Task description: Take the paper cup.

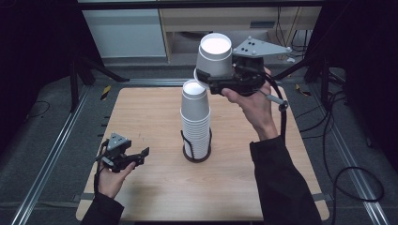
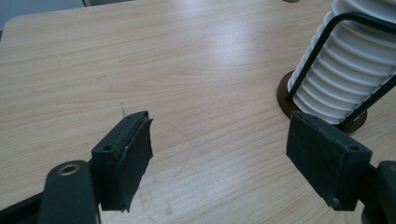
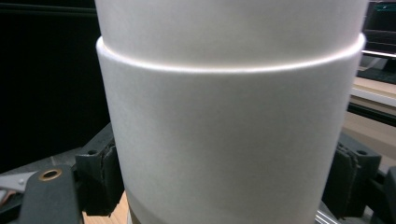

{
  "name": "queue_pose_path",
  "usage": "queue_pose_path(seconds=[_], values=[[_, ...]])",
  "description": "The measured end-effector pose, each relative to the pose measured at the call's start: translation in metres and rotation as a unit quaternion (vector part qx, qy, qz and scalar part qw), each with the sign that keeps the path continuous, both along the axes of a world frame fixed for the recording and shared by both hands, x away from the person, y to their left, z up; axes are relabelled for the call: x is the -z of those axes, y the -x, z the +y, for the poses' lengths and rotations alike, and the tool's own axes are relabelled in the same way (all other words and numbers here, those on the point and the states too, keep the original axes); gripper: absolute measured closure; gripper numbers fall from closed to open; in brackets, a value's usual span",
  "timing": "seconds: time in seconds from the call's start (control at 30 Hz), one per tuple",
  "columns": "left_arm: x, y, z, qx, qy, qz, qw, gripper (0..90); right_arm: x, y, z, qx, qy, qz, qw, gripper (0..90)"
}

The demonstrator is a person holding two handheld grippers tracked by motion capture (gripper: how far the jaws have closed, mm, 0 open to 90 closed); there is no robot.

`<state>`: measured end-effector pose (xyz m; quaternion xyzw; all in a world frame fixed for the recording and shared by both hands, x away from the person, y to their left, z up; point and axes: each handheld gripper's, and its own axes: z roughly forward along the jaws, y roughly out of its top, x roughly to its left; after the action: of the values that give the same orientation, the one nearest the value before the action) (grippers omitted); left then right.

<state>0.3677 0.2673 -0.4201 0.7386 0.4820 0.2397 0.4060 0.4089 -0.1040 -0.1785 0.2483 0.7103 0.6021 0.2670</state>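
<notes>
A tall stack of white paper cups (image 1: 195,122) stands bottom-up in a black wire holder (image 1: 186,145) at the middle of the wooden table (image 1: 145,108). My right gripper (image 1: 209,77) is raised above and just behind the stack, shut on a white cup (image 1: 215,56) that tilts a little. In the right gripper view the cup (image 3: 224,116) spans the frame between both jaws, with a ridge running round it. My left gripper (image 1: 142,156) is low over the table's front left, open and holding nothing. The left gripper view has the stack (image 2: 345,70) and the holder's base (image 2: 282,93) ahead to the right.
A metal rail frame (image 1: 56,140) borders the table on both sides. Black cables (image 1: 328,154) lie on the floor to the right. A pale cabinet and shelving (image 1: 126,33) stand beyond the far edge.
</notes>
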Motion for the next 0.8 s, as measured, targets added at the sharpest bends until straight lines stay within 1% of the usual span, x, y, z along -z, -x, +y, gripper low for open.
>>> queue_pose_path(seconds=[0.07,0.1,0.13,0.17,0.2,0.27,0.3,0.37,0.5,0.53,0.6,0.67,0.7,0.73,0.77,0.8], values=[[0.000,0.000,0.000,0.001,-0.001,0.000,1.0000,21.7,-0.001,0.003,-0.009,0.006,0.001,-0.003,1.0000,17.3],[0.000,0.000,-0.001,0.001,-0.002,0.002,1.0000,21.7,-0.001,0.006,-0.017,0.008,0.002,-0.003,1.0000,17.3],[0.000,0.000,-0.001,0.002,-0.002,0.002,1.0000,21.7,-0.001,0.006,-0.017,0.008,0.002,-0.003,1.0000,17.3],[0.000,0.000,-0.002,0.005,-0.003,0.003,1.0000,21.7,0.000,0.009,-0.024,0.010,0.007,-0.001,0.9999,17.3],[0.000,0.000,-0.002,0.005,-0.003,0.003,1.0000,21.6,0.000,0.009,-0.024,0.010,0.007,-0.001,0.9999,17.3],[0.000,0.000,-0.002,0.006,-0.004,0.003,1.0000,21.6,0.003,0.011,-0.031,0.013,0.014,0.001,0.9998,17.3],[0.000,0.000,-0.003,0.008,-0.004,0.003,1.0000,21.6,0.007,0.013,-0.037,0.018,0.021,0.004,0.9996,17.2],[-0.001,0.001,-0.004,0.011,-0.004,0.003,0.9999,21.5,0.009,0.015,-0.041,0.019,0.024,0.006,0.9995,17.2],[-0.001,0.001,-0.005,0.016,-0.005,0.004,0.9999,21.4,0.021,0.018,-0.055,0.023,0.025,0.014,0.9993,17.1],[-0.001,0.001,-0.005,0.018,-0.008,0.005,0.9998,21.4,0.027,0.020,-0.061,0.024,0.029,0.021,0.9991,17.0],[-0.001,0.001,-0.006,0.021,-0.009,0.005,0.9997,21.4,0.030,0.020,-0.063,0.024,0.030,0.023,0.9990,16.9],[-0.001,0.001,-0.007,0.024,-0.010,0.006,0.9997,21.4,0.038,0.022,-0.069,0.019,0.034,0.029,0.9988,16.7],[-0.001,0.001,-0.008,0.026,-0.011,0.007,0.9996,21.4,0.045,0.025,-0.073,0.015,0.036,0.037,0.9986,16.6],[-0.002,0.001,-0.008,0.026,-0.015,0.007,0.9995,21.4,0.045,0.025,-0.073,0.015,0.036,0.037,0.9986,16.6],[-0.001,0.001,-0.009,0.028,-0.011,0.007,0.9995,21.4,0.050,0.026,-0.075,0.014,0.038,0.039,0.9984,16.6],[-0.002,0.002,-0.010,0.029,-0.014,0.007,0.9995,21.3,0.058,0.027,-0.079,0.013,0.044,0.046,0.9979,16.6]])
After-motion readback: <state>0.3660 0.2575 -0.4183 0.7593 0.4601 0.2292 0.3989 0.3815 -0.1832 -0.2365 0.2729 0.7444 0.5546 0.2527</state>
